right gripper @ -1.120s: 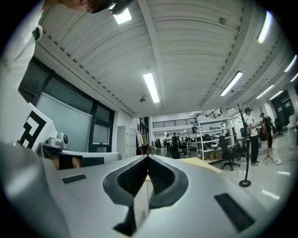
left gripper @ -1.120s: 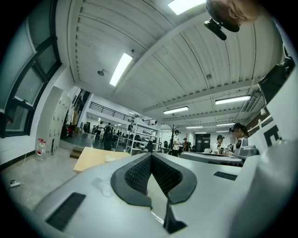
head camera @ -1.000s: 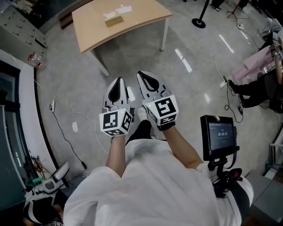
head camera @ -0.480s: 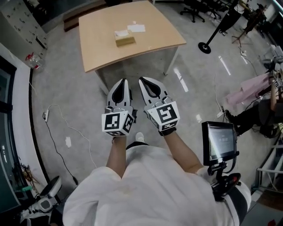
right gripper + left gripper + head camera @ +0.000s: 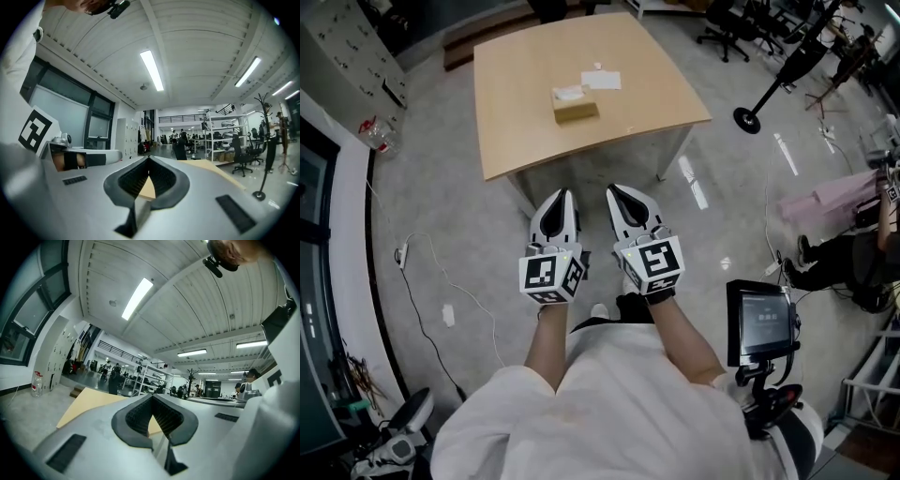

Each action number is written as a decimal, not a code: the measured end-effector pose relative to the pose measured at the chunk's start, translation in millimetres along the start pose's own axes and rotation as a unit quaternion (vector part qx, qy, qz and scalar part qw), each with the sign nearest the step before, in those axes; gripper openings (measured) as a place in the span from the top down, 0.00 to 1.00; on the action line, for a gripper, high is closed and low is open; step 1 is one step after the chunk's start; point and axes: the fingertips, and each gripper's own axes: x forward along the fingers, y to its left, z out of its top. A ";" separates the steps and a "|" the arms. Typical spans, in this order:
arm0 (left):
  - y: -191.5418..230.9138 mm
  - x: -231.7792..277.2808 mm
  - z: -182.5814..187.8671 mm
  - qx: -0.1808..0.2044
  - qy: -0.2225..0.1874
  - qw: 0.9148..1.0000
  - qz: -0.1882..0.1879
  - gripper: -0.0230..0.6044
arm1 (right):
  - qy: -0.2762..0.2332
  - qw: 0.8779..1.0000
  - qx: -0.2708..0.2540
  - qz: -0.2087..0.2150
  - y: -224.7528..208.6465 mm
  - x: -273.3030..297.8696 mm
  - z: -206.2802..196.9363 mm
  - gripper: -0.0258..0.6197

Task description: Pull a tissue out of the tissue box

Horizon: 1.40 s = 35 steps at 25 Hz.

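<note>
A tan tissue box [image 5: 576, 110] with a white tissue at its top lies near the middle of a light wooden table [image 5: 516, 112] in the head view, with a white sheet [image 5: 602, 80] beside it. My left gripper [image 5: 559, 200] and right gripper [image 5: 621, 196] are held side by side, level, short of the table's near edge and well clear of the box. Both have their jaws shut with nothing between them. In the left gripper view the jaws [image 5: 152, 399] meet at the tip, and in the right gripper view [image 5: 149, 161] they do too; the tabletop shows through each.
A white cable [image 5: 431, 272] trails over the grey floor at the left. A stand with a screen [image 5: 761, 323] is at my right. A round-based pole [image 5: 757, 117] stands right of the table, office chairs [image 5: 741, 19] behind it. A person sits at the far right.
The table and the tissue box have come closer and lower in the head view as I walk toward them. Both grippers stay shut and side by side.
</note>
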 end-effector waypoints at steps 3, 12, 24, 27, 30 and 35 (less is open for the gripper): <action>0.6 29.6 -4.5 0.008 0.005 1.000 0.004 0.98 | 0.000 1.000 0.004 0.009 -23.7 21.5 -3.3 0.96; 24.6 159.8 4.2 0.033 -0.019 0.998 0.041 0.98 | -0.026 0.998 0.003 0.050 -124.2 129.7 15.3 0.96; 48.0 290.7 -19.1 0.066 -0.001 0.993 0.093 0.98 | 0.044 0.994 0.076 0.068 -243.4 244.4 -40.3 0.96; 76.1 299.6 -22.1 0.053 0.019 0.992 0.117 0.98 | 0.064 0.991 0.075 0.091 -237.2 270.5 -44.7 0.96; 103.5 317.1 -22.5 0.049 0.025 0.991 0.119 0.98 | 0.073 0.990 0.071 0.102 -231.5 299.9 -48.0 0.96; 151.1 352.9 -9.9 0.053 0.023 0.994 0.097 0.98 | 0.077 0.991 0.045 0.103 -218.9 359.1 -42.0 0.96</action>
